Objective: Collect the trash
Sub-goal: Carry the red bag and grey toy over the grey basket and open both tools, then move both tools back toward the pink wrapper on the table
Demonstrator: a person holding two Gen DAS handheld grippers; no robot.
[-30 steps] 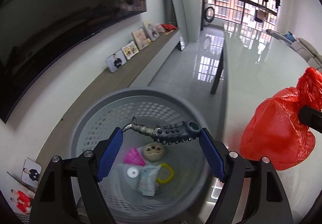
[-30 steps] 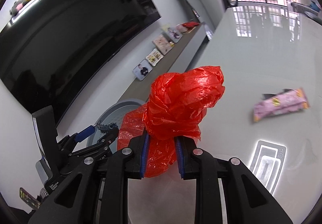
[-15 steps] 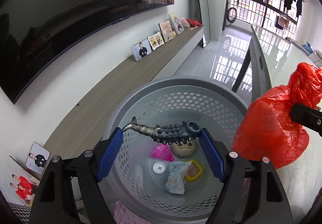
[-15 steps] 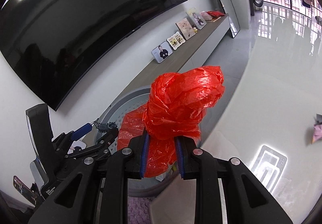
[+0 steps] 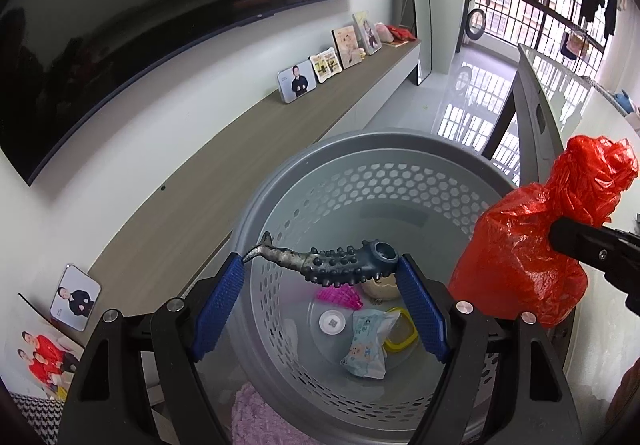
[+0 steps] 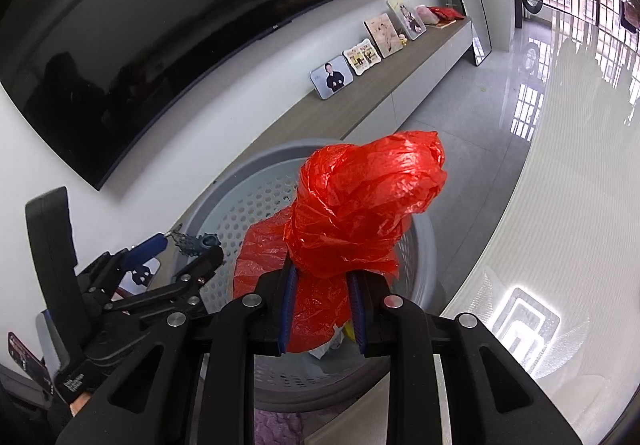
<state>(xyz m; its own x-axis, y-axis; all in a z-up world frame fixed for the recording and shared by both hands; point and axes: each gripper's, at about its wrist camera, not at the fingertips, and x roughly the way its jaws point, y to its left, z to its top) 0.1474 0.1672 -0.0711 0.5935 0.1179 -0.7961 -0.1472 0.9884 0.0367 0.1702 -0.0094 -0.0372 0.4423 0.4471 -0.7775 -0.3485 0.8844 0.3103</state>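
A grey perforated basket [image 5: 400,181] stands on the floor beside the low wooden shelf [image 5: 248,149] under the wall-mounted television [image 5: 140,13], and it serves as the bin: it already holds a tissue pack [image 5: 366,349], a yellow ring [image 5: 400,333], a pink scrap [image 5: 340,295] and a tan round piece [image 5: 380,287] on its bottom. Both hands are brought over its mouth so that whatever is let go will fall inside rather than on the floor. The red plastic bag [image 6: 352,213], bunched and knotted, is the bulkier load; the right claw [image 6: 322,311] is clamped tight on its neck, with the knot standing up above the pads and the rest hanging below, over the near side of the basket. In the left wrist view the bag hangs over the basket's right rim. The smaller piece is a dark studded rubber toy [image 5: 336,259] with a thin tail, which lies crosswise between the tips of the left claw [image 5: 320,277]; the blue pads press on its two ends, so the wide stance is a grip and not an open jaw. It hangs right above the basket's middle. Release of both looks like the step in hand.
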